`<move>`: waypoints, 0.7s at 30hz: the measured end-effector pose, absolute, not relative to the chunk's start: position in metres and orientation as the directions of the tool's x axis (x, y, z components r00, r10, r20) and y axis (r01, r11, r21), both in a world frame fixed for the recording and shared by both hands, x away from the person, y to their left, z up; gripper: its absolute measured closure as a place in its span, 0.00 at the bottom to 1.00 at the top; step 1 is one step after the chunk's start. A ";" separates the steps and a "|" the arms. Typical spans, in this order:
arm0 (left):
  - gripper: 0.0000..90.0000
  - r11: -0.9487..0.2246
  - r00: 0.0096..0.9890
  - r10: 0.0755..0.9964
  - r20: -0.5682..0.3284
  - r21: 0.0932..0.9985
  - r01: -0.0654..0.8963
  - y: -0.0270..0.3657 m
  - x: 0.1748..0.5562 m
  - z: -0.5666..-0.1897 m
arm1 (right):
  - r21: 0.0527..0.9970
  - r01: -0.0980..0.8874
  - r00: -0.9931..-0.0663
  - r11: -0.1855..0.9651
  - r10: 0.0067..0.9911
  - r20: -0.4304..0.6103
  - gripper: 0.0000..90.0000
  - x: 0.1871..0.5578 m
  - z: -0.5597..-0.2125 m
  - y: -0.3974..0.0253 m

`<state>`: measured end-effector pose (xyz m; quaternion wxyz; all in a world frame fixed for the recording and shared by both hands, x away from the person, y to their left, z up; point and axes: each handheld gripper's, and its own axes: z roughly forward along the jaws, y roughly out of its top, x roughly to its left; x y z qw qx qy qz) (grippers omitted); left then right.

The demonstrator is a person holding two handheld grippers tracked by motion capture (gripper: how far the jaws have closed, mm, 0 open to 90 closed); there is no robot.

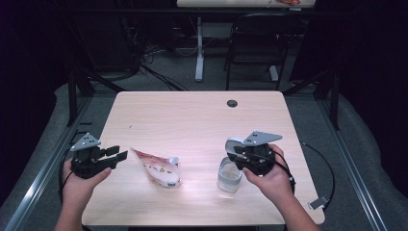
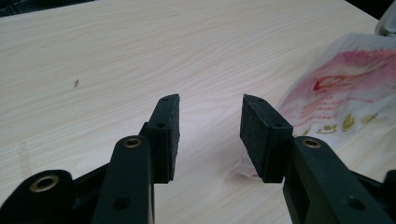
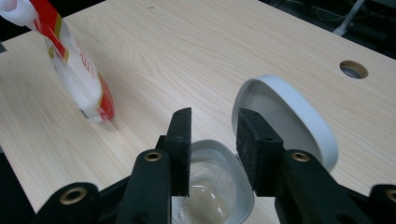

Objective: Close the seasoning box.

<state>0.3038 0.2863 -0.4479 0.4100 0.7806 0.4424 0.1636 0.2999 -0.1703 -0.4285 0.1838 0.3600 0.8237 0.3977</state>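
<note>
A crumpled white-and-red plastic pouch lies on the light wooden table, near its front middle. To its right stands a clear cup-like container with its white hinged lid flipped up. My right gripper hovers over the container's rim, open, with the lid just behind its right jaw and nothing held. My left gripper is open just left of the pouch's end, low over the table, pointing at it.
A round cable hole sits near the table's far edge. Beyond the table stand a black chair and a white desk leg. Bare tabletop stretches across the far half.
</note>
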 end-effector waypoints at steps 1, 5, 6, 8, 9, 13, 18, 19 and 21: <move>0.65 -0.279 0.557 0.824 -0.099 0.785 0.553 0.285 0.303 -0.448 | 0.790 0.444 -0.676 0.423 0.736 -0.015 0.75 0.300 -0.428 -0.168; 0.66 -0.299 0.574 0.814 -0.088 0.784 0.544 0.283 0.302 -0.446 | 0.790 0.444 -0.684 0.422 0.730 -0.006 0.82 0.299 -0.426 -0.163; 0.67 -0.302 0.576 0.813 -0.085 0.785 0.541 0.282 0.301 -0.445 | 0.791 0.438 -0.688 0.427 0.726 -0.010 0.83 0.299 -0.425 -0.161; 0.67 -0.299 0.578 0.811 -0.089 0.786 0.541 0.281 0.301 -0.444 | 0.791 0.438 -0.691 0.427 0.723 -0.008 0.84 0.299 -0.424 -0.158; 0.67 -0.302 0.579 0.810 -0.088 0.785 0.541 0.282 0.300 -0.444 | 0.791 0.438 -0.692 0.427 0.722 -0.007 0.85 0.300 -0.424 -0.156; 0.69 -0.303 0.593 0.799 -0.098 0.786 0.539 0.281 0.299 -0.441 | 0.786 0.432 -0.701 0.443 0.713 -0.016 0.87 0.301 -0.421 -0.149; 0.70 -0.308 0.612 0.784 -0.105 0.790 0.530 0.280 0.298 -0.438 | 0.778 0.420 -0.721 0.468 0.692 -0.027 0.89 0.300 -0.418 -0.138; 0.70 -0.313 0.618 0.780 -0.102 0.790 0.526 0.279 0.298 -0.437 | 0.776 0.416 -0.728 0.473 0.685 -0.027 0.89 0.300 -0.417 -0.136; 0.71 -0.315 0.623 0.776 -0.099 0.794 0.520 0.278 0.297 -0.436 | 0.777 0.409 -0.739 0.478 0.673 -0.025 0.89 0.300 -0.416 -0.131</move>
